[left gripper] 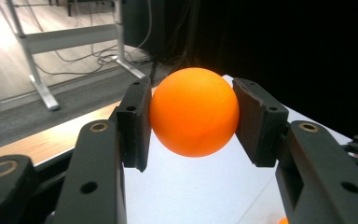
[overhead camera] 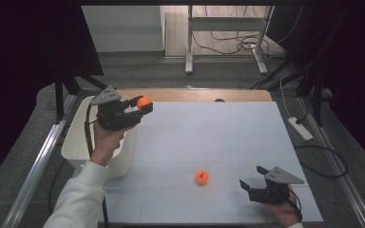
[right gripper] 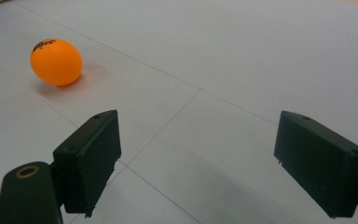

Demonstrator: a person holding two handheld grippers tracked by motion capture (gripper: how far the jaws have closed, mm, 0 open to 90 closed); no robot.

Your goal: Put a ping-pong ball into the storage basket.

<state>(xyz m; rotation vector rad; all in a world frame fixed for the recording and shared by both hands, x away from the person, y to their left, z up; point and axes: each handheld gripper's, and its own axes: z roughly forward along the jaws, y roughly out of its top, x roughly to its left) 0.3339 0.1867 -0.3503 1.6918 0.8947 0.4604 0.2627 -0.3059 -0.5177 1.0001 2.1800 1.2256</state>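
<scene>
Nearest the person, the right gripper (overhead camera: pixel 252 186) rests low on the white table (overhead camera: pixel 218 137) with its jaws spread wide and empty, and just to its left a second orange ball (overhead camera: pixel 201 176) — smooth, matte, with a small dark print on top — lies loose on the surface, untouched. Farther off at the table's far left, the left gripper (overhead camera: pixel 140 107) holds an orange ball (left gripper: pixel 194 112) pinched between both pads, raised beside the white bin (overhead camera: pixel 73 142). By my reading one ball is picked and not yet dropped in — the other is left to fetch.
</scene>
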